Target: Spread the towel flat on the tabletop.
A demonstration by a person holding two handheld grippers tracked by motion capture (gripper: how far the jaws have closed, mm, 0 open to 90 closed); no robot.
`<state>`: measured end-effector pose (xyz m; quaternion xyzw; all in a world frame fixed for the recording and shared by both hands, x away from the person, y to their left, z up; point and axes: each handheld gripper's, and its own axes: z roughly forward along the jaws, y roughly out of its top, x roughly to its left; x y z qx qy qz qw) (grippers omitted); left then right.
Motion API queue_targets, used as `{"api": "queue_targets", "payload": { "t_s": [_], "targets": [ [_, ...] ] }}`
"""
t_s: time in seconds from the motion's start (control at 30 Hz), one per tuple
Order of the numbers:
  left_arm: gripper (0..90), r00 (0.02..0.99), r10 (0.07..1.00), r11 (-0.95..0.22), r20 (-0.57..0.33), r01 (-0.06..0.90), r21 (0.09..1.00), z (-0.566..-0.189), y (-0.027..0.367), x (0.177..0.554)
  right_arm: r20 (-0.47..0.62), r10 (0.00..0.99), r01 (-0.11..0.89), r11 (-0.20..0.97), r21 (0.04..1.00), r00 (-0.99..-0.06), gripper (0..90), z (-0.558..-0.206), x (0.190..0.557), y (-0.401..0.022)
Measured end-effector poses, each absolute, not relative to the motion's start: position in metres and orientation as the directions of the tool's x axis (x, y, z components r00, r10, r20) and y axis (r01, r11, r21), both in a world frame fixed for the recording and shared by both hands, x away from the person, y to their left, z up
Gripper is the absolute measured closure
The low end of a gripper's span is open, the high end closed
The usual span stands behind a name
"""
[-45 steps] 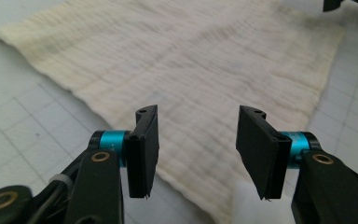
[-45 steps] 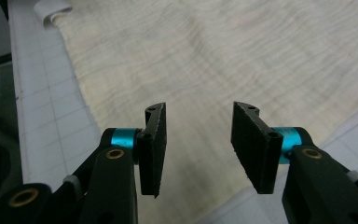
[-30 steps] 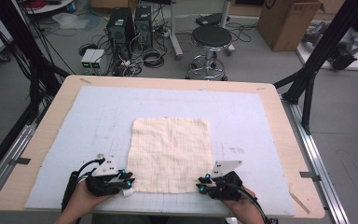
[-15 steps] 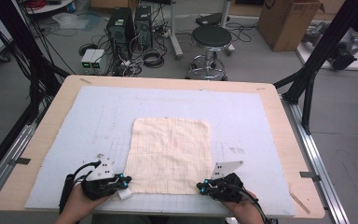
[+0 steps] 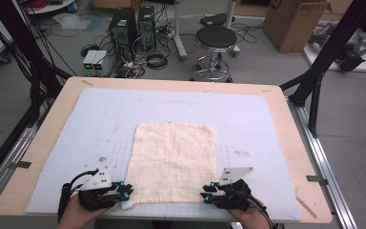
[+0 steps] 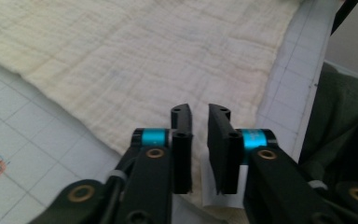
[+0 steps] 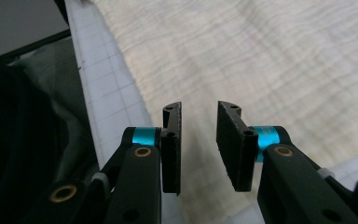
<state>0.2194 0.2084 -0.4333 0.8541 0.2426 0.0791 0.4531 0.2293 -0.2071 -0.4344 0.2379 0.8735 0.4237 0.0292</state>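
A cream, thin-woven cloth (image 5: 174,160) lies spread flat on the pale gridded mat (image 5: 100,119). My left gripper (image 5: 125,194) sits at the cloth's near left corner, beside a small white tag (image 5: 127,206). In the left gripper view the left gripper (image 6: 199,112) has just been opening; a narrow gap shows between its jaws, with the cloth (image 6: 144,56) lying under them. My right gripper (image 5: 207,196) sits at the near right corner. The right gripper (image 7: 198,109) has also just been opening, its pads apart over the cloth's edge (image 7: 284,60).
The wooden table (image 5: 286,119) rims the mat; its near edge runs just behind both hands. On the floor beyond stand a black stool (image 5: 214,40), computer towers (image 5: 126,28) with cables, and a cardboard box (image 5: 295,21). Black frame posts (image 5: 314,81) flank the table.
Both hands stay at the cloth's near corners. The cloth lies flat in the same place.
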Motion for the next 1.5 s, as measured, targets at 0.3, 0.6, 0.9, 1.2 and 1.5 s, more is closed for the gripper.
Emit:
{"api": "queue_targets", "payload": {
  "t_s": [0.3, 0.6, 0.9, 1.2, 1.5],
  "targets": [
    [64.3, 0.837, 0.537, -0.379, -0.107, 0.353, 0.855, -0.432, 0.212, 0.232, 0.137, 0.497, 0.390, 0.452, 0.802, -0.857, 53.1, -0.428, 0.239, -0.215],
    [54.6, 0.814, 0.573, -0.356, -0.097, 0.354, 0.865, -0.432, 0.216, 0.239, 0.169, 0.544, 0.426, 0.390, 0.816, -0.822, 34.9, -0.427, 0.254, -0.219],
    [46.5, 0.795, 0.597, -0.320, -0.105, 0.356, 0.878, -0.429, 0.219, 0.243, 0.145, 0.573, 0.414, 0.374, 0.830, -0.807, 26.9, -0.426, 0.255, -0.220],
    [42.9, 0.794, 0.601, -0.325, -0.095, 0.351, 0.878, -0.429, 0.219, 0.244, 0.128, 0.579, 0.404, 0.379, 0.832, -0.806, 24.6, -0.427, 0.255, -0.220],
    [42.9, 0.796, 0.598, -0.331, -0.091, 0.348, 0.877, -0.429, 0.219, 0.244, 0.120, 0.573, 0.400, 0.392, 0.829, -0.811, 24.6, -0.429, 0.255, -0.218]
  ]
}}
